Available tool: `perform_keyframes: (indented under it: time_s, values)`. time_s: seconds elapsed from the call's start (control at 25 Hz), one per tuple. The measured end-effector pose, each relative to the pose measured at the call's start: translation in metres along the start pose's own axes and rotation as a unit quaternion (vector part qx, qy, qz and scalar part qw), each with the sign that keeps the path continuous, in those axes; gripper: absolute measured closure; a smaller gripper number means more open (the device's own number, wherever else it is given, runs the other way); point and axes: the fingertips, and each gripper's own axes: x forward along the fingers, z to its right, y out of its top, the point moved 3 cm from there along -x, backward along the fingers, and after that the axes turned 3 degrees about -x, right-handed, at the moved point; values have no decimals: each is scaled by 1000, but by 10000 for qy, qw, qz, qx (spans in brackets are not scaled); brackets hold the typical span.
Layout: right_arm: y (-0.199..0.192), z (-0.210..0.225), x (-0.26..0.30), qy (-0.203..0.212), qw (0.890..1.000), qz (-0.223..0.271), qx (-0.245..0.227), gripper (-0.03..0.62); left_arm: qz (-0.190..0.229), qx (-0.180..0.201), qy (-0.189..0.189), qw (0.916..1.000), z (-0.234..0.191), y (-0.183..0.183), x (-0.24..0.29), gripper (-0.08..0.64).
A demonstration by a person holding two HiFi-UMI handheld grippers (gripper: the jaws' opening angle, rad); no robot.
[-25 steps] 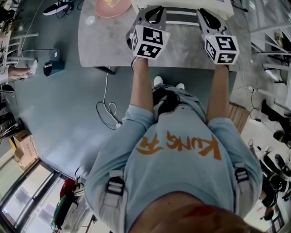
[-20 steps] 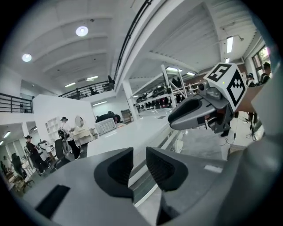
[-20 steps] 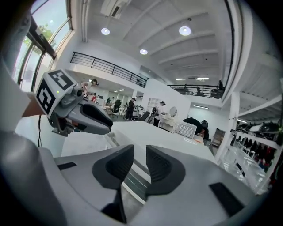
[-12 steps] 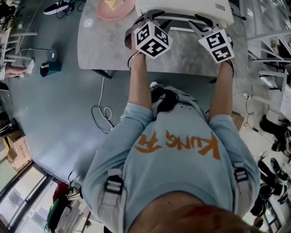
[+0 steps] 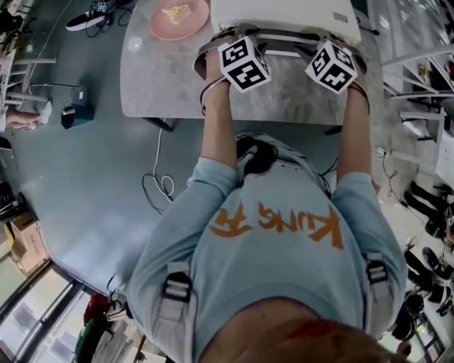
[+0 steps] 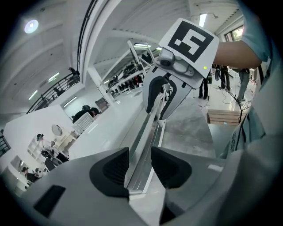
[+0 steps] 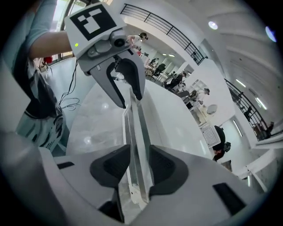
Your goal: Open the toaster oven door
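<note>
A white toaster oven stands at the far edge of the grey table. Its long handle bar runs across the door front. My left gripper straddles the left end of the bar, jaws open, pads close on both sides of it. My right gripper straddles the handle at the right end in the same way. In the head view the left gripper and right gripper sit side by side at the oven front. The door itself is mostly hidden by them.
A pink plate with a piece of food lies on the table left of the oven. On the floor to the left are a cable and a dark box. The person stands close to the table's near edge.
Both grippers have moved forward from above the table onto the oven's handle. Their jaws, shut a second ago, now stand apart with the bar between them.
</note>
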Motion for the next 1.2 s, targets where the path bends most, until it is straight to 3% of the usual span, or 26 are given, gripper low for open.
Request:
perform_keyframes:
  time_s: [0.16, 0.6, 1.2]
  values:
    - [-4, 0, 7, 107, 9997, -111, -198, 474, -129, 35, 152, 9998, -2, -1, 7, 410]
    - [-8, -13, 2, -48, 9997, -88, -202, 488, -261, 59, 266, 9993, 11, 1, 5, 420]
    - [-15, -78, -4, -53, 9987, -88, -499, 508, -1059, 573, 194, 9925, 74, -20, -5, 459]
